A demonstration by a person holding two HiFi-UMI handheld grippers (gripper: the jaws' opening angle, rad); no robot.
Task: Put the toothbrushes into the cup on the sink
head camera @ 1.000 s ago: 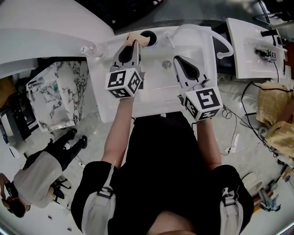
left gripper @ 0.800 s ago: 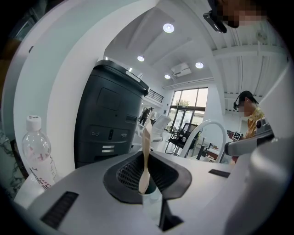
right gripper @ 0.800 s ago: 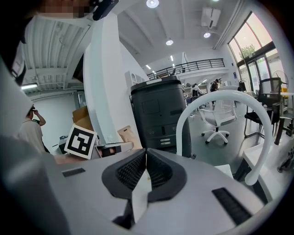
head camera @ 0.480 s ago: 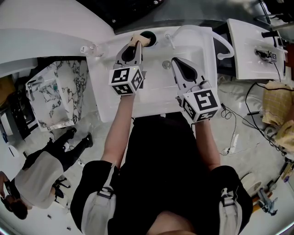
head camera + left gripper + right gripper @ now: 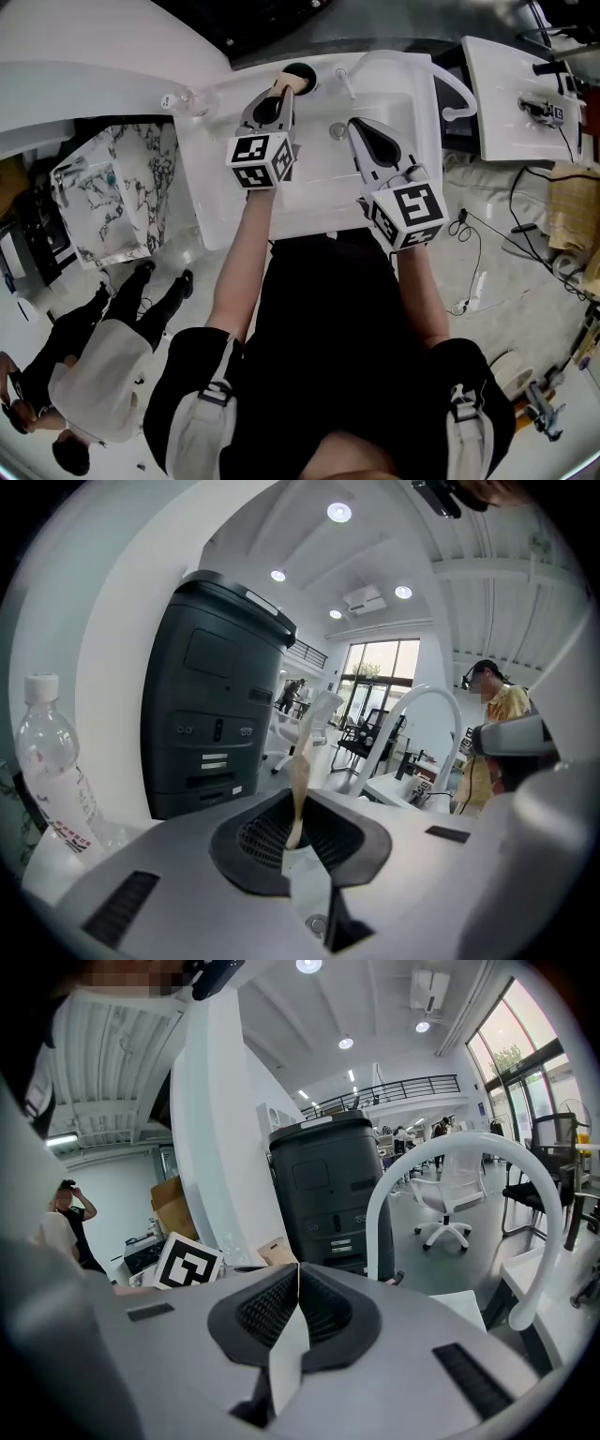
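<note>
In the head view my left gripper point(image 5: 277, 89) is over the back of the white sink point(image 5: 319, 192), shut on a beige toothbrush point(image 5: 291, 84) whose end lies right by the dark round cup point(image 5: 302, 72). Seen from the left gripper view, the toothbrush point(image 5: 300, 761) stands up out of the shut jaws of my left gripper point(image 5: 298, 832). My right gripper point(image 5: 353, 124) hovers over the basin near the drain point(image 5: 339, 132). In its own view my right gripper point(image 5: 297, 1269) is shut with nothing between the pads.
A clear plastic bottle point(image 5: 52, 761) stands at the sink's back left corner point(image 5: 183, 98). A white curved spout point(image 5: 450, 1162) arches at the sink's right. A dark grey cabinet point(image 5: 216, 724) stands behind the sink. A second basin point(image 5: 525, 94) is at the far right. A person point(image 5: 94, 366) walks on the floor at left.
My left gripper has edged back and to the right with the toothbrush, closer to the cup. The right gripper shifted slightly left. The person on the floor has walked on.
</note>
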